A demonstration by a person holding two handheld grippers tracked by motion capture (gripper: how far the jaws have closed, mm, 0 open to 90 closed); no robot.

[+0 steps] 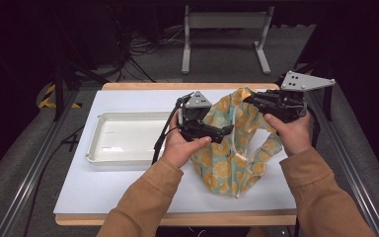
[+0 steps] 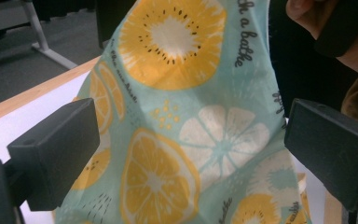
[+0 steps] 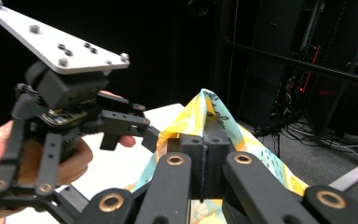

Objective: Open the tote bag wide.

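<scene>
A light blue cloth (image 1: 232, 148) printed with orange citrus slices lies on the right half of the white table top, its top edge lifted. My right gripper (image 1: 250, 99) is shut on that raised edge; in the right gripper view the cloth (image 3: 200, 109) is pinched between the closed jaws of the right gripper (image 3: 206, 149). My left gripper (image 1: 227, 131) is held at the cloth's left side, pointing right. Its jaws stand wide open in the left gripper view, the left gripper (image 2: 191, 149) facing the hanging cloth (image 2: 182, 93) without the pads pressing on it. The left gripper (image 3: 128, 125) also shows from the right gripper's camera.
A shallow white tray (image 1: 96, 150) sits on the left half of the table top (image 1: 103, 190). A wooden rim runs along the table's near and far edges. Metal rails flank the table, and a grey stand (image 1: 224, 22) and cables are on the floor behind.
</scene>
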